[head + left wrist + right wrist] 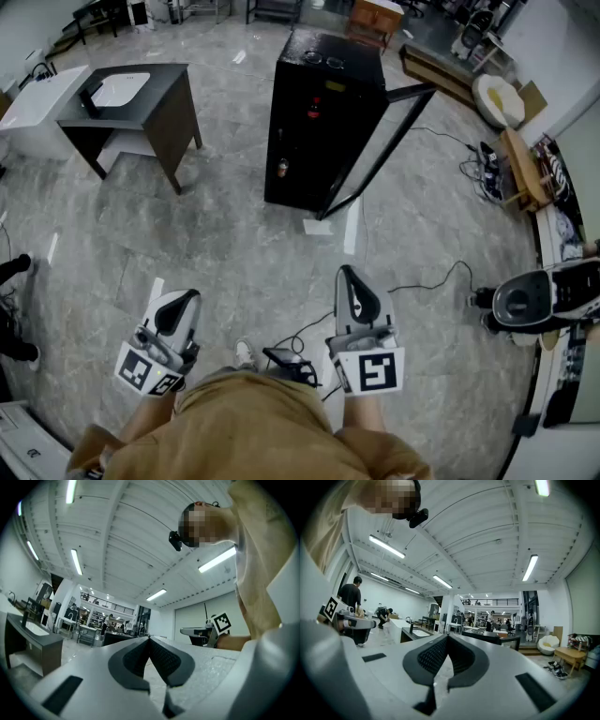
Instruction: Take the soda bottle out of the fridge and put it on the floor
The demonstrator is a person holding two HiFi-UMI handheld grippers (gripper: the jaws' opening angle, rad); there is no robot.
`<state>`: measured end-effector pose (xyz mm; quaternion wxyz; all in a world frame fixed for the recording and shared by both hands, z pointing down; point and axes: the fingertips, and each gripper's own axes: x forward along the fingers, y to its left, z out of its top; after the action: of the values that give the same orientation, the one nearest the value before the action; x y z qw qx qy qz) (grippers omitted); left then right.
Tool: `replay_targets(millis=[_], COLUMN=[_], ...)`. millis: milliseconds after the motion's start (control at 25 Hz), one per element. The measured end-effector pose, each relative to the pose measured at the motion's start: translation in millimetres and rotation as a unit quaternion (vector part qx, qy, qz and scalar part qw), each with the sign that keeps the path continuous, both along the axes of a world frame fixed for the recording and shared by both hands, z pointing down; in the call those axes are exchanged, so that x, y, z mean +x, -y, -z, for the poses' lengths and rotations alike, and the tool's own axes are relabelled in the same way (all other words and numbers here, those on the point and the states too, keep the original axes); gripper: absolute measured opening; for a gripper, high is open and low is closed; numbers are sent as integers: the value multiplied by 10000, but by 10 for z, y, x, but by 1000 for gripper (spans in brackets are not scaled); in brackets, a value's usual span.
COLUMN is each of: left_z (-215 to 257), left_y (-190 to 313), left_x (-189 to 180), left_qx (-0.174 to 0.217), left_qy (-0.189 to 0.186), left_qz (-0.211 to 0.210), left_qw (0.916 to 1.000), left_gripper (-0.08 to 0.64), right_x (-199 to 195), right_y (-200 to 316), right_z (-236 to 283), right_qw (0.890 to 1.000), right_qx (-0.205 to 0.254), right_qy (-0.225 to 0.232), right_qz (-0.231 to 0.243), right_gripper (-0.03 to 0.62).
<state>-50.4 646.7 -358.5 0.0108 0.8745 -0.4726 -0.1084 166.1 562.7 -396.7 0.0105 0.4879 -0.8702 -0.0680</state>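
A black fridge (319, 112) stands on the grey floor at the top middle of the head view, its door (380, 150) swung open to the right. Inside the dark cabinet I make out a small red-topped bottle (314, 107) on an upper shelf and another small item (282, 169) lower down. My left gripper (187, 298) and right gripper (347, 274) are held close to my body, well short of the fridge. In the left gripper view the left gripper (149, 639) has its jaws together with nothing between them. The right gripper (446, 636) is likewise shut and empty.
A dark table (141, 103) with a white basin stands at the left. Cables (431, 281) run over the floor near my feet and to the right. A white sheet (319, 227) lies before the fridge. A round grey machine (520, 302) and wooden furniture (520, 169) sit at the right.
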Motion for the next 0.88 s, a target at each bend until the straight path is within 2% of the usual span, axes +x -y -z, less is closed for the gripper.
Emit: replay_targets(millis=[120,280,600,760,880], left_z=[48,80,-27,-160,-208], left_y=[59,152,243,246,273], left_x=[-116,-91,-76,-164,-211], left_qx=[-43,34,-115,-192,-216], left_qy=[-336,-216,-301,-325,-391], left_qz=[-153,-322,-573,-667,-693], left_qw=[9993,9992,9978,9971,9966], left_gripper=[2,2,2,2,2], right_x=[-138,-216,-104,-116,-162], right_y=[-11,-27,-118,-205,-242], right_z=[40,-10,-43,-111,-98], right_qw=[10000,9999,9997,9992,9988], right_qx=[54,8,-153,-156,-95], right_qy=[26,41,73,-88,-10], right_qz=[-78,-117,-147,-368,-484], right_gripper=[0,0,2,2,2])
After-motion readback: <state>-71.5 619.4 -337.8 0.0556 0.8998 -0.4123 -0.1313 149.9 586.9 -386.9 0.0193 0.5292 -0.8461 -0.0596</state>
